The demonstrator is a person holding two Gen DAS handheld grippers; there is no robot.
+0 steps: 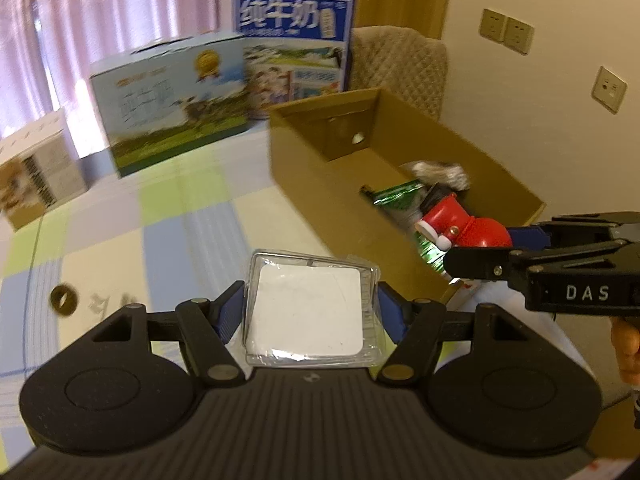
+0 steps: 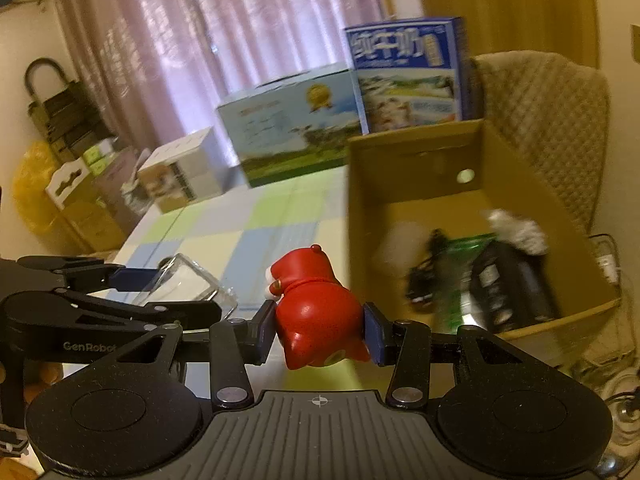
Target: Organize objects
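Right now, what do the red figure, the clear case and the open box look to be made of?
Red figure: hard glossy plastic or vinyl, judging by the bright highlights on its smooth rounded body. Clear case: thin transparent plastic, see-through with glinting edges, a matte white insert inside. Open box: plain brown cardboard, matte, with folded walls.

Milk cartons (image 1: pixel 292 52), curtain (image 2: pixel 208 40), quilted chair (image 2: pixel 548 120).

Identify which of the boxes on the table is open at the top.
The plain brown cardboard box, nearest the grippers: no lid, items lying inside. The printed blue milk carton and the landscape-print box behind it look closed.
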